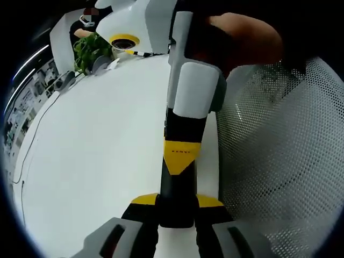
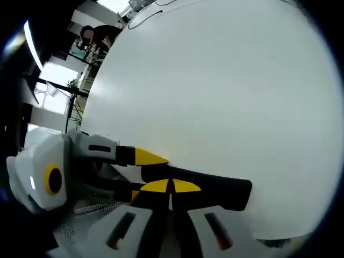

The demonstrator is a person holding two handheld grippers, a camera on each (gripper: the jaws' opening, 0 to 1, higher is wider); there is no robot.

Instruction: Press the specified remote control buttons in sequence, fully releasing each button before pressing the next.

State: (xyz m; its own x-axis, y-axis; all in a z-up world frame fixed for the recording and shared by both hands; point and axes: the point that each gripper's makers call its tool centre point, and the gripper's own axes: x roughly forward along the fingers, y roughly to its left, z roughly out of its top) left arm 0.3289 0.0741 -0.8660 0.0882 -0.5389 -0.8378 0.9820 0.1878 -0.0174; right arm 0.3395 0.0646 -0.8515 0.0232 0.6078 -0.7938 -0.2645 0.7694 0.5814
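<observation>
A black remote control (image 1: 176,216) lies lengthwise between my left gripper's (image 1: 177,200) yellow-tipped jaws, which are shut on it above the white table (image 1: 97,150). The right gripper (image 1: 178,171), held by a hand (image 1: 242,32), comes down from the top of the left gripper view. Its yellow tip is on the remote's upper face. In the right gripper view my right gripper (image 2: 171,187) is shut, its yellow tips together on the remote (image 2: 226,193), which sticks out to the right. The left gripper (image 2: 148,174) enters from the left and clamps the remote's near end. No buttons can be made out.
A mesh chair back (image 1: 279,161) stands close on the right. At the table's far end are a green plant (image 1: 88,51) and a white device with a yellow ring (image 1: 123,40). A thin cable (image 1: 32,145) runs along the table's left edge. A person (image 2: 94,35) stands far off.
</observation>
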